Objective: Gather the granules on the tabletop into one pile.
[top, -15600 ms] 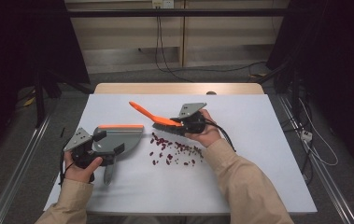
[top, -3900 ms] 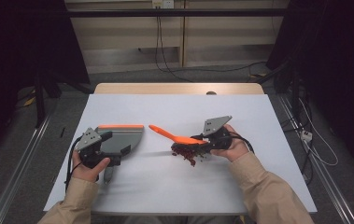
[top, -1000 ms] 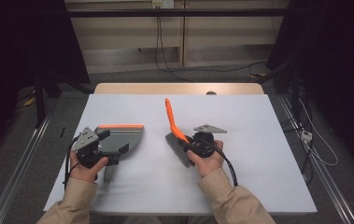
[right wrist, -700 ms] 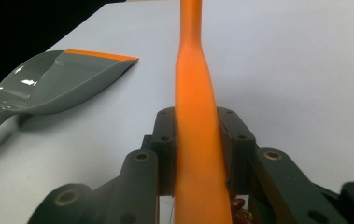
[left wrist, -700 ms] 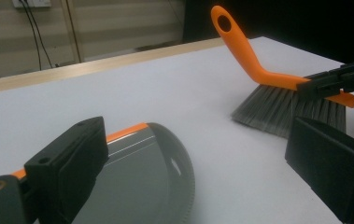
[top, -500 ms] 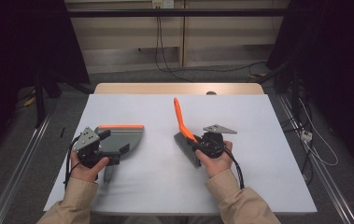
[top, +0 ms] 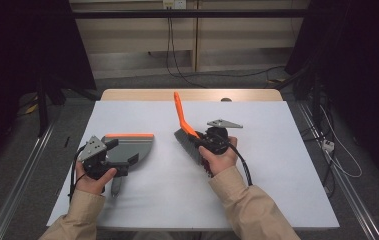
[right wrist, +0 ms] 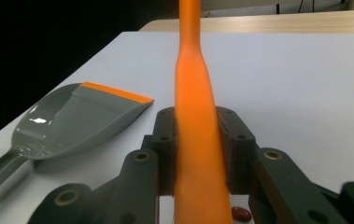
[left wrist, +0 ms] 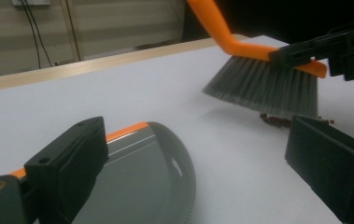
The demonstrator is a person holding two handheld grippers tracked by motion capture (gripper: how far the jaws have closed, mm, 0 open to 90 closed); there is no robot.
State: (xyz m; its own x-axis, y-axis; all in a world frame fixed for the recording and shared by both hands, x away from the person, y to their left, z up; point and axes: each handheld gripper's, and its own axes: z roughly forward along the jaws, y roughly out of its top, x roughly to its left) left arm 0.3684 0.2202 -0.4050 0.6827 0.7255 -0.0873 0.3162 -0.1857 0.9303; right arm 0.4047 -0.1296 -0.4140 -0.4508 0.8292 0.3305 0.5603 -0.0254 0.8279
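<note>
White tabletop (top: 287,165): right gripper (right wrist: 195,140) clamps the orange brush (top: 184,127), its bristles over a few red beans (left wrist: 273,120). At frame left, the left gripper (top: 108,161), seemingly closed, holds the dustpan (top: 129,147); it looks empty, so sweeping remains.

The hand-held gripper (right wrist: 197,154) clamps an orange brush handle (right wrist: 194,116), with a grey dustpan (right wrist: 72,123) lying to its left.

- The bench (top: 287,165) has a white top with a wooden strip along its far edge.
- A grey dustpan (top: 129,150) with an orange lip lies on its left part.
- Small dark red beans (left wrist: 273,120) lie under the brush (left wrist: 263,88).
</note>
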